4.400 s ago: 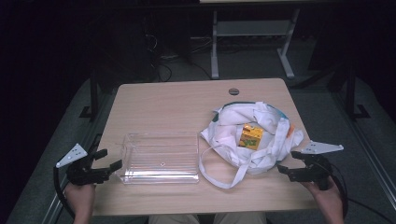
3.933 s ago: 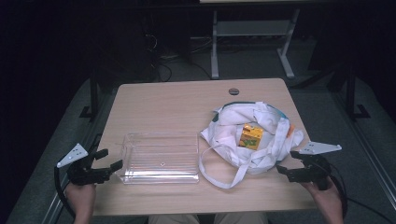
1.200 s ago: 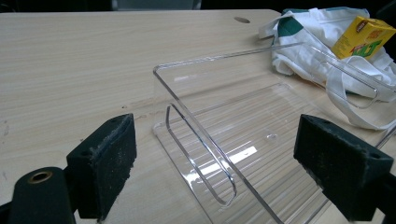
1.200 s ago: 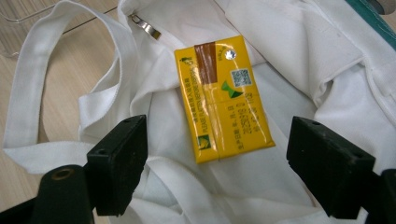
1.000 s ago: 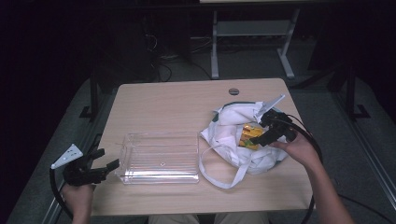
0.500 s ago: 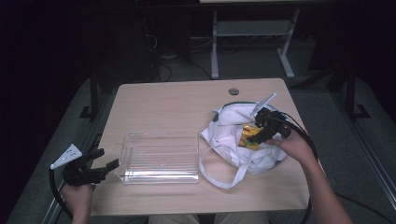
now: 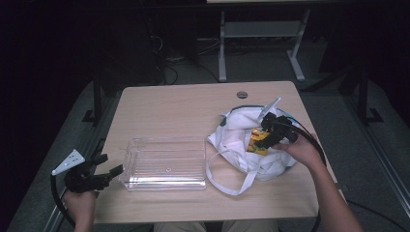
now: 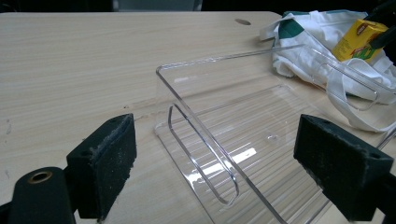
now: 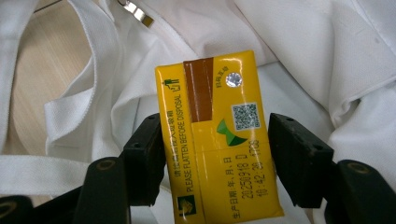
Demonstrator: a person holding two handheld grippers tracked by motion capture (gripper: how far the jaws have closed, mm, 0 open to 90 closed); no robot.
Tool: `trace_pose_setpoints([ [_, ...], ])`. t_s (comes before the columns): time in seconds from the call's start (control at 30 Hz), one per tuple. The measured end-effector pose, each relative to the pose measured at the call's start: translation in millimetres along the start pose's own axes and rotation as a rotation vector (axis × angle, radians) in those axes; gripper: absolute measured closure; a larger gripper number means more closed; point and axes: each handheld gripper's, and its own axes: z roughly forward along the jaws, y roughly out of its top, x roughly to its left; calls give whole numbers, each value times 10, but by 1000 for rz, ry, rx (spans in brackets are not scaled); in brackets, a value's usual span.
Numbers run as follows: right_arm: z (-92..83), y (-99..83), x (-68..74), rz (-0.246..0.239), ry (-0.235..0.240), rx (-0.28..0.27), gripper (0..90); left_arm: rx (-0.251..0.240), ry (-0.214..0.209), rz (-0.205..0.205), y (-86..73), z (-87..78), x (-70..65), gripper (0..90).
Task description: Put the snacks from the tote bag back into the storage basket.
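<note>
Carton: a yellow drink carton (image 9: pixel 219 140) lies on the white cloth bag (image 9: pixel 303 51), top face up, with a brown strip, a foil straw spot and a printed code showing.
Right gripper: the right gripper (image 9: pixel 215 158) reaches into the bag with one black jaw on each long side of the carton; its jaws have just been closing. The left pad looks to be against the carton's edge, while a thin gap seems to remain at the right pad, though the angle makes this hard to judge.
Bag: white with green trim, crumpled on the right half of the table (image 7: pixel 183 106), its straps trailing toward the near edge.
Tray: a clear plastic tray (image 7: pixel 164 162) sits just left of the bag, one strap lying by its corner.
Left gripper: the left gripper (image 8: pixel 215 172) hovers near the tray's left end at the table's near-left corner, jaws wide apart with nothing between them.
</note>
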Motion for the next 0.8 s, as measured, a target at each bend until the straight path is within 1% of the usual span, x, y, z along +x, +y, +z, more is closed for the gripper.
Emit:
trace_pose_setpoints([
  [0.17,11,-5,-7,1,3,0,413,2,-1,2,0,3,1,127],
  [0.2,20,-6,-4,-3,4,2,432,-1,-2,1,2,4,-1,127],
  [0.6,32,6,4,-21,-3,10,461,4,-1,6,2,5,-2,127],
  [0.8,26,14,-8,-18,-2,18,477,1,-1,6,1,5,-1,127],
])
